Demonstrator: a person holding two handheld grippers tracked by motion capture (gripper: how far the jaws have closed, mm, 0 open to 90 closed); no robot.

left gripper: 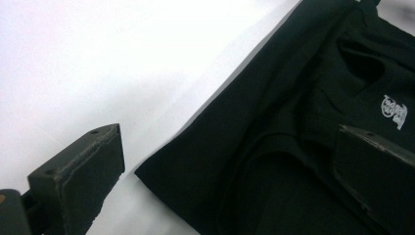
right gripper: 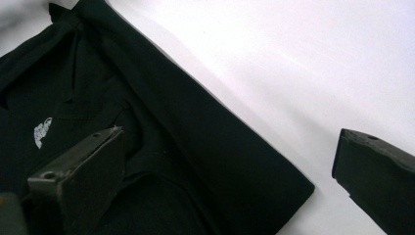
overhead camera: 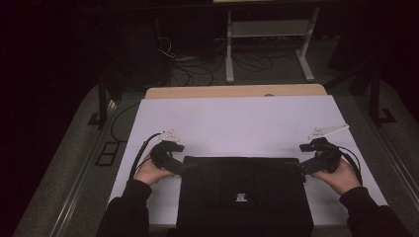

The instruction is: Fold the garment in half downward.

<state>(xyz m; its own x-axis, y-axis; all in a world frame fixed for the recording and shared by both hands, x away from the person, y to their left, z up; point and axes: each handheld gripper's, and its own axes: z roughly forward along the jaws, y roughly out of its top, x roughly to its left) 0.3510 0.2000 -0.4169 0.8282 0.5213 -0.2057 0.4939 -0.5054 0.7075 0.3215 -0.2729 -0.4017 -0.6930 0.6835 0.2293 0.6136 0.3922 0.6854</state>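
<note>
Black shirt (overhead camera: 244, 195) lying flat on white table (overhead camera: 237, 123), folded into neat soft rectangle, near edge closest to person. Cloth looking smooth, with folds and small white logo (left gripper: 394, 111) on front. Left gripper (overhead camera: 184, 167) sitting at shirt's far left corner, jaws spread wide: one hard black jaw over bare table, other over cloth, grasping nothing. Right gripper (overhead camera: 302, 168) sitting at far right corner, jaws also gaping wide, straddling corner, pinching nothing. Hands wrapping around both handles.

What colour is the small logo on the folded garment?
White, on the black garment; the logo shows best in the left gripper view.
</note>
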